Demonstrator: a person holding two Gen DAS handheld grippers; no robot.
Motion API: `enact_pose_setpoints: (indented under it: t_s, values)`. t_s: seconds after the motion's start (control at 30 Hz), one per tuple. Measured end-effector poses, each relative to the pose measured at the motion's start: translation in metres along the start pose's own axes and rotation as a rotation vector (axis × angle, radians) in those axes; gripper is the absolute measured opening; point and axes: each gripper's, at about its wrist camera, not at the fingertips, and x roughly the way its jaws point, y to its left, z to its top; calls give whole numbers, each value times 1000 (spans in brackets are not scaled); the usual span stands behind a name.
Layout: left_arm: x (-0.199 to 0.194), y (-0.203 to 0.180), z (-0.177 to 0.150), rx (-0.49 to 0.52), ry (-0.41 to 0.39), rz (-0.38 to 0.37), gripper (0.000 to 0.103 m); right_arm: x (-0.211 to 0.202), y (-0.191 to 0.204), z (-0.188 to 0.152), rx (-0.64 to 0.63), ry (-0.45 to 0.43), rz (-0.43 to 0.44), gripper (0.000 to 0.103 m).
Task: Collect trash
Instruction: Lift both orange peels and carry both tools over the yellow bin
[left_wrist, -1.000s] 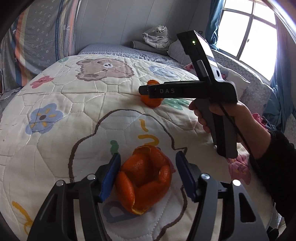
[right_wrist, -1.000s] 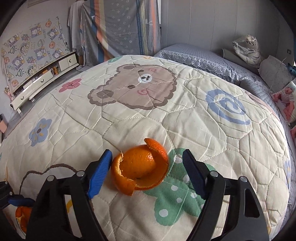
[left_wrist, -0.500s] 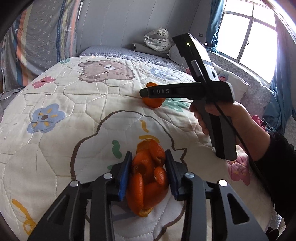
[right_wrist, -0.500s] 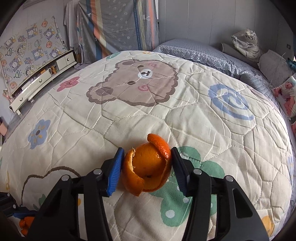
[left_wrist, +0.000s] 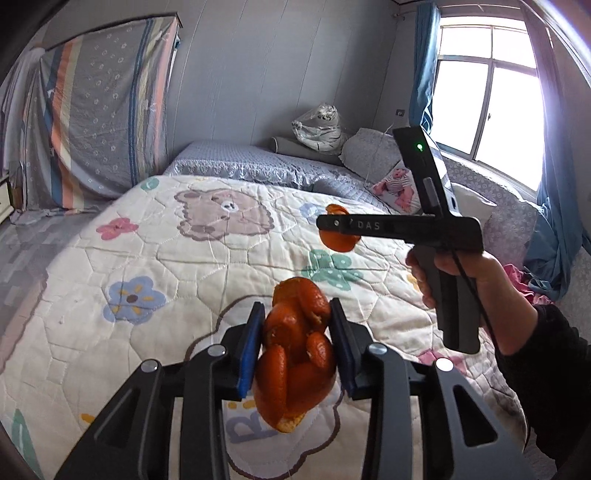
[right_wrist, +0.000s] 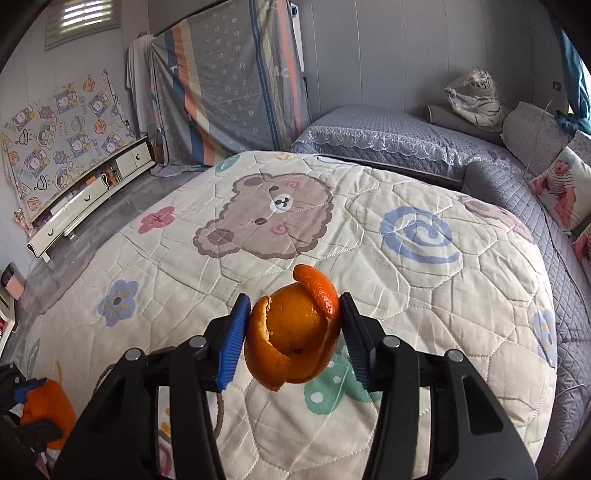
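Two orange peels being carried, one clamped in each gripper, above the quilt

Left gripper (left_wrist: 296, 341) is squeezing a crumpled orange peel (left_wrist: 295, 354); right gripper (right_wrist: 294, 332) is pinching a curled peel cup (right_wrist: 293, 332), both hanging clear above the cartoon quilt (right_wrist: 369, 229). Risks, as judged: the thin, springy rind may be slipping or tearing between the blue pads (right_wrist: 233, 341), and loose flaps are sticking out and could be dropping bits onto the bedding. Readable writing: "DAS" on the right gripper's body (left_wrist: 402, 225), right of centre; a partial letter on the near quilt cannot be made out
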Motion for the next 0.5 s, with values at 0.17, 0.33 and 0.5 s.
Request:
enact_pose_setpoints:
  t_s: [0.17,0.33,0.5]
  values:
    - [-15,-28,25,30,-53,-14,34,-48,-11,-7,11,-51,-14,47]
    - [-22,-62,42,86,-83,-43,34,-100,-32,-23,36,-102,-64,47]
    - [-19,-95,49,123,-79,-92,34,-152,-62,-45,89,-163,-140,47]
